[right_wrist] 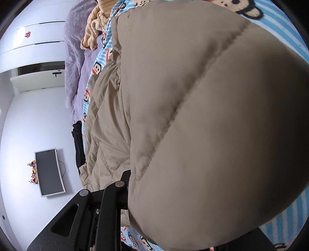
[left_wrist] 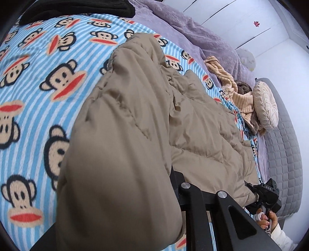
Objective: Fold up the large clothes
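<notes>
Left gripper (left_wrist: 173, 185) buried to the fingertips in a fat roll of the tan puffer coat (left_wrist: 135, 135), apparently clamped on it, though the fabric hides the tips and the bite cannot be confirmed. Same story in the right wrist view: right gripper (right_wrist: 127, 185) pressed into the quilted edge of the coat, the padding ballooning over the lens, grip likely but not visible. Seen also from the left wrist view at lower right, held in a hand (left_wrist: 268, 218) with a pale sleeve. Beyond the fingers, the rest of the coat spread along the monkey-print blanket (left_wrist: 38, 77) on the bed, one edge lifted and rolled toward the left camera, apparently mid-fold. Farther out, a purple throw (left_wrist: 193, 32), a crumpled beige ribbed garment (left_wrist: 239, 96), a round cushion (left_wrist: 264, 104) and something black (left_wrist: 77, 9) at the far edge. Risks from here: slick, springy padding sliding out of a shallow pinch; uneven pull between the two sides skewing the fold; trapped air puffing the layers back open; a dragged hem catching the blanket and rucking it.
</notes>
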`<state>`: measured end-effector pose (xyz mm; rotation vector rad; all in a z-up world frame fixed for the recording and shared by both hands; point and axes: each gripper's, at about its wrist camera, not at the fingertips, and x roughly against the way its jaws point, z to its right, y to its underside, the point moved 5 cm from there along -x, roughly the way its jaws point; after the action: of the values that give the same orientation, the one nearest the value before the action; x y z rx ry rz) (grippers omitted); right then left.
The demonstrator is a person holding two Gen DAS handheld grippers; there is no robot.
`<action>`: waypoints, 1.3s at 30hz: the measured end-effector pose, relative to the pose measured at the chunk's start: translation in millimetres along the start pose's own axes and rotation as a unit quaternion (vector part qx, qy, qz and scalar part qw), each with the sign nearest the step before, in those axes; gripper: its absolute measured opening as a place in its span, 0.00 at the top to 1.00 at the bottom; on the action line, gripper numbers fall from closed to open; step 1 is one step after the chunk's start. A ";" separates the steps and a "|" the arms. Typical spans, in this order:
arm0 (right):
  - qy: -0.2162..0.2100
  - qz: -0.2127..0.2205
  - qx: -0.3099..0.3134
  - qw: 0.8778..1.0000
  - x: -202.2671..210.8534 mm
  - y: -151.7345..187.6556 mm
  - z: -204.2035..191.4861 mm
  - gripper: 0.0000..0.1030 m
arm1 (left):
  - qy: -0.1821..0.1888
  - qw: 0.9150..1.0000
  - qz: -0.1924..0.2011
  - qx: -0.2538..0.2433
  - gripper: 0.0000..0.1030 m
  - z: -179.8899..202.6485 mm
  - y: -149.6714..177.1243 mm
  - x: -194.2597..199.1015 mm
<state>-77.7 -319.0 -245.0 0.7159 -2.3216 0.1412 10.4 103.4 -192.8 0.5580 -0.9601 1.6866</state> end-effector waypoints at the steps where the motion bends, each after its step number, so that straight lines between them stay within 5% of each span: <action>1: 0.001 -0.004 0.000 1.000 1.8 3.1 3.1 0.77 | -0.001 1.000 -0.001 0.006 0.81 -2.3 8.8 2.6; 9: 0.015 -0.027 0.004 1.000 20.9 12.5 19.6 0.76 | -0.039 0.999 -0.016 0.032 0.80 -13.4 69.7 21.7; 11: 0.040 -0.033 0.003 0.999 16.7 9.2 14.2 0.69 | -0.053 0.997 -0.023 0.046 0.80 -17.7 77.2 27.8; 13: 0.076 -0.034 0.020 0.996 22.9 8.3 11.3 0.57 | -0.078 0.995 -0.020 0.051 0.66 -23.7 80.7 41.4; 18: 0.145 -0.012 0.070 0.987 41.5 1.1 -0.4 0.57 | -0.136 0.989 0.004 0.065 0.63 -48.0 82.8 81.3; 22: 0.178 0.001 0.033 0.983 42.7 -8.7 11.9 0.57 | -0.169 0.982 0.014 0.078 0.63 -65.3 79.6 88.0; 25: 0.193 0.002 0.017 0.981 56.9 5.3 40.0 0.57 | -0.202 0.977 -0.014 0.063 0.62 -71.4 80.9 61.6; 28: 0.219 0.005 0.038 0.975 64.5 11.9 41.6 0.57 | -0.242 0.969 -0.026 0.043 0.50 -73.5 82.9 47.6; 33: 0.257 0.009 0.063 0.964 79.1 15.3 30.2 0.57 | -0.264 0.963 -0.037 0.029 0.50 -63.3 81.4 54.2; 39: 0.250 0.004 0.085 0.965 100.7 20.4 19.5 0.57 | -0.269 0.963 -0.034 -0.003 0.50 -28.1 86.0 75.4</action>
<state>-161.2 -353.4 -192.3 0.6647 -1.8420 0.4745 -92.2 159.5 -179.0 1.0670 -1.3094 1.4955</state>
